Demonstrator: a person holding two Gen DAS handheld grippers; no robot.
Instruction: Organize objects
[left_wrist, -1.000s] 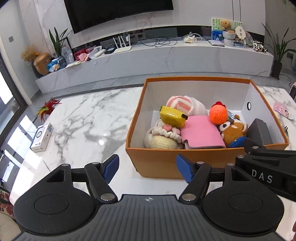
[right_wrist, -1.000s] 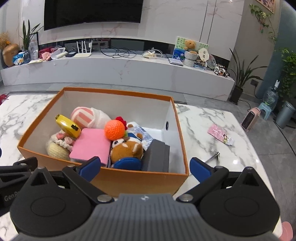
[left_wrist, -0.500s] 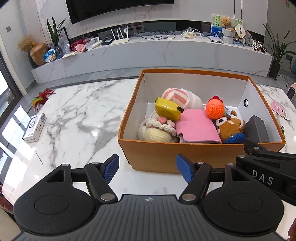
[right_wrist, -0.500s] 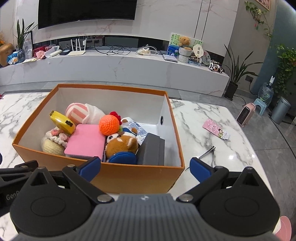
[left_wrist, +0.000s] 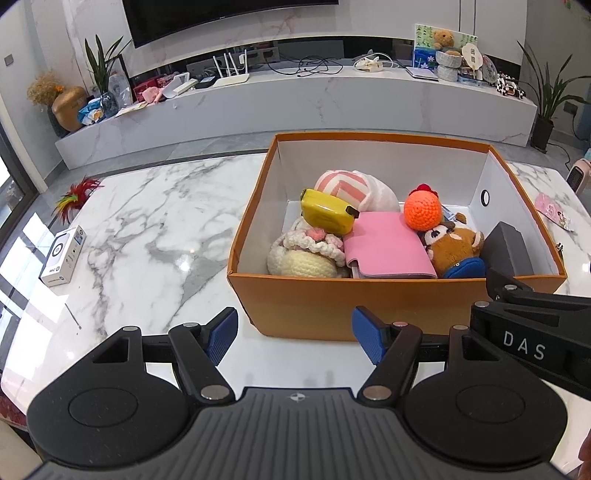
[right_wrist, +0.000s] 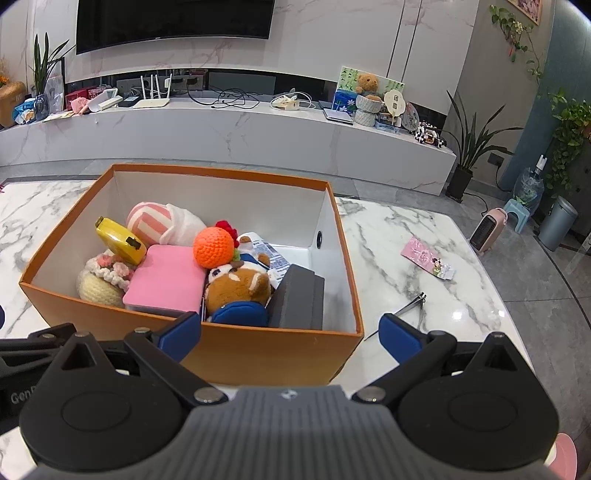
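Box (left_wrist: 369, 302), orange outside and white inside, open-topped, standing on the marble table (left_wrist: 147, 229) just beyond both grippers. Its contents fill the near and left floor, packed touching one another: a striped pink-and-white plush (left_wrist: 351, 186) at the back; a pink case (left_wrist: 388, 243) lying flat at the middle; a cream crochet cake (left_wrist: 303, 254) in the near left corner; a brown plush (left_wrist: 454, 245) right of the case; a grey block (left_wrist: 508, 249) tilted beside the right wall; a yellow tape measure (left_wrist: 327, 216) resting on the cake and the striped plush; an orange crochet ball (left_wrist: 423, 208) on top of the brown plush. The far right corner of the box floor is bare.

Outside the box: a white carton (left_wrist: 62, 256) near the table's left edge, well apart; a feather toy (left_wrist: 75, 197) beyond it at the edge; a pink packet (right_wrist: 428, 256) and nail clippers (right_wrist: 413, 304) on the right part of the table, the clippers nearest the right gripper.

Left gripper (left_wrist: 293, 334): tilted down, jaws apart and empty, in front of the box's near left corner. Right gripper (right_wrist: 290, 332): tilted down, jaws spread wide and empty, with the box's near right corner seen between its fingers. Each gripper's body shows at the edge of the other's view, side by side.

Open tabletop lies left of the box and, in a narrower strip, to its right.
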